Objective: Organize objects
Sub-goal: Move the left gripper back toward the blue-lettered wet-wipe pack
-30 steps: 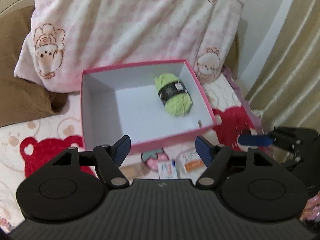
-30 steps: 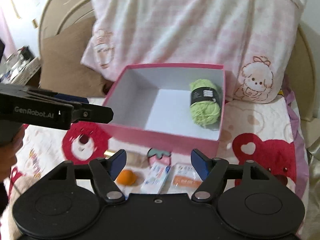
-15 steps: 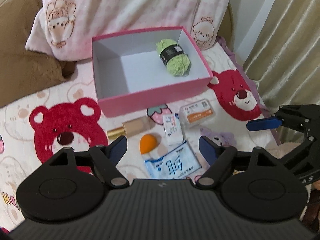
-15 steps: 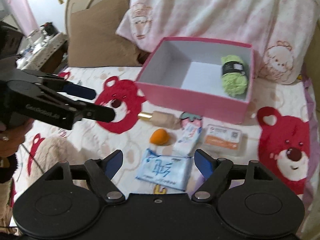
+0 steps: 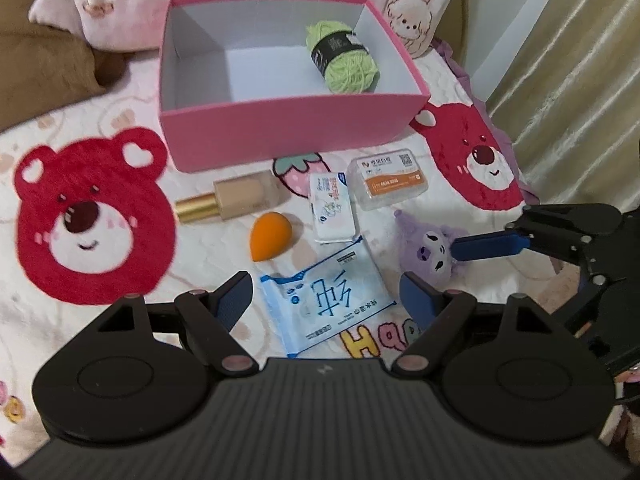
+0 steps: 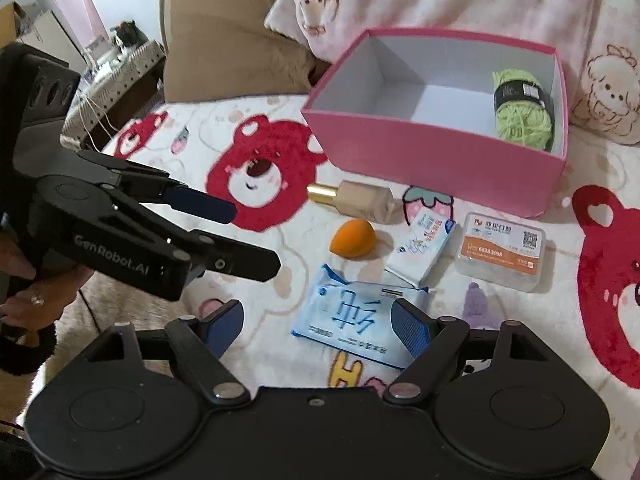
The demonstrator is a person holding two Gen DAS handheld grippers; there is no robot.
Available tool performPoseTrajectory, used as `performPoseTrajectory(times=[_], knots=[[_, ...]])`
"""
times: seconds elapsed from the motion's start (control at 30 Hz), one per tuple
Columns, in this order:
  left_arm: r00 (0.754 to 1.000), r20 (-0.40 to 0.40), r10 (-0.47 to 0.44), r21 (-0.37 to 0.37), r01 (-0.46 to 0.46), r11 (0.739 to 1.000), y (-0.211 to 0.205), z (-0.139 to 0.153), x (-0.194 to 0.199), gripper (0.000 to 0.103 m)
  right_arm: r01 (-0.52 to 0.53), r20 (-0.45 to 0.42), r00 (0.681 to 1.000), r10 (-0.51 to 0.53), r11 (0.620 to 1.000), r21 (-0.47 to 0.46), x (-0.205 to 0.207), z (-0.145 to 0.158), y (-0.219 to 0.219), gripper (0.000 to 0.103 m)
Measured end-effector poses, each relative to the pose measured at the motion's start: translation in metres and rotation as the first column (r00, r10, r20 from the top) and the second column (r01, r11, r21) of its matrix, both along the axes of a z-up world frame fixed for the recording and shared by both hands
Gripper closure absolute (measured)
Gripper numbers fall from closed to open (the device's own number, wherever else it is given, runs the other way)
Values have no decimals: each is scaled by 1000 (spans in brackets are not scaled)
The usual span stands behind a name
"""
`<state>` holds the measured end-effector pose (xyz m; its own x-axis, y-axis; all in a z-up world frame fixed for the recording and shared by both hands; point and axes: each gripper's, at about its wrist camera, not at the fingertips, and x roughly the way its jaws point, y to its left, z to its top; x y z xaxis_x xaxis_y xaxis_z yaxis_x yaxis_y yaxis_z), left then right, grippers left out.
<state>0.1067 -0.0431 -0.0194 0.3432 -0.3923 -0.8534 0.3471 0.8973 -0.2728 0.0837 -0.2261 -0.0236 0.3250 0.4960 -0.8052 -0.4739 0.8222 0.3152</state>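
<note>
Both grippers are coming down toward the bed [image 5: 208, 248] and pitching further downward. A second ago each wrist view showed mostly the pink box [image 5: 288, 136] and the pillow behind it; now the whole loose row in front of the box is in view.

I am reading the left gripper [image 5: 326, 294] as wide: its jaws have been opening over the past second, though they have hardly widened in the last half second, and nothing is between them. It is hanging over the blue wipes packet [image 5: 324, 300], not touching it. The right gripper [image 6: 316, 322] is also wide, its jaws have likewise just been opening, and it is holding nothing. In the left wrist view one of its blue fingers [image 5: 490, 246] is showing just beside the purple plush [image 5: 430, 246]; whether it is touching, I cannot tell.

Where the task's things are lying:
- green yarn [image 5: 342, 58]: already inside the box, at its far right corner.
- foundation bottle [image 5: 232, 202], small tissue pack [image 5: 334, 208] and clear card case [image 5: 386, 184]: on the bed, just in front of the box's near wall.
- orange sponge [image 5: 270, 238]: nearer me than the bottle.
- wipes packet: nearest of all, partly under both grippers in their own views.

Judgement: one item is stowed and six are still outside, so the sorting is barely started. Both grippers are setting up for a pick, the left most likely for the wipes packet, the right possibly for the plush.
</note>
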Motion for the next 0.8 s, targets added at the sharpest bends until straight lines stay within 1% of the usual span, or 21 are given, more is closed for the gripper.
performPoseTrajectory(times=[0.07, 0.23, 0.33, 0.4, 0.5, 0.6, 0.7, 0.73, 0.77, 0.8], knots=[[1000, -12, 9, -1, -10, 1000, -3, -13, 4, 24, -6, -3, 1000, 6, 999, -33, 5, -9, 2, 18], [998, -48, 45, 28, -44, 999, -9, -48, 14, 27, -7, -30, 1000, 4, 995, -98, 19, -41, 7, 19], [996, -43, 78, 78, -75, 994, -11, -65, 19, 30, 4, -34, 999, -10, 989, -147, 24, -57, 10, 19], [995, -49, 88, 96, -83, 992, -12, -76, 20, 30, 16, -51, 998, -24, 988, -157, 28, -68, 10, 19], [992, -89, 94, 89, -86, 992, -11, -90, 23, 37, 11, -58, 998, -21, 985, -175, 30, -76, 14, 19], [988, -103, 116, 100, -105, 989, -10, -101, 24, 40, 3, -69, 997, -16, 983, -185, 32, -83, 19, 19], [982, -122, 146, 107, -133, 985, -8, -113, 27, 47, 8, -73, 997, -24, 977, -213, 35, -89, 23, 19], [980, -123, 154, 111, -140, 984, -7, -117, 27, 47, 12, -76, 997, -29, 975, -221, 37, -92, 24, 19], [979, -126, 161, 103, -148, 984, -6, -120, 27, 48, 20, -81, 996, -39, 973, -230, 40, -94, 25, 19], [978, -127, 168, 95, -156, 983, -5, -122, 27, 52, 27, -87, 995, -49, 971, -237, 43, -96, 27, 19]])
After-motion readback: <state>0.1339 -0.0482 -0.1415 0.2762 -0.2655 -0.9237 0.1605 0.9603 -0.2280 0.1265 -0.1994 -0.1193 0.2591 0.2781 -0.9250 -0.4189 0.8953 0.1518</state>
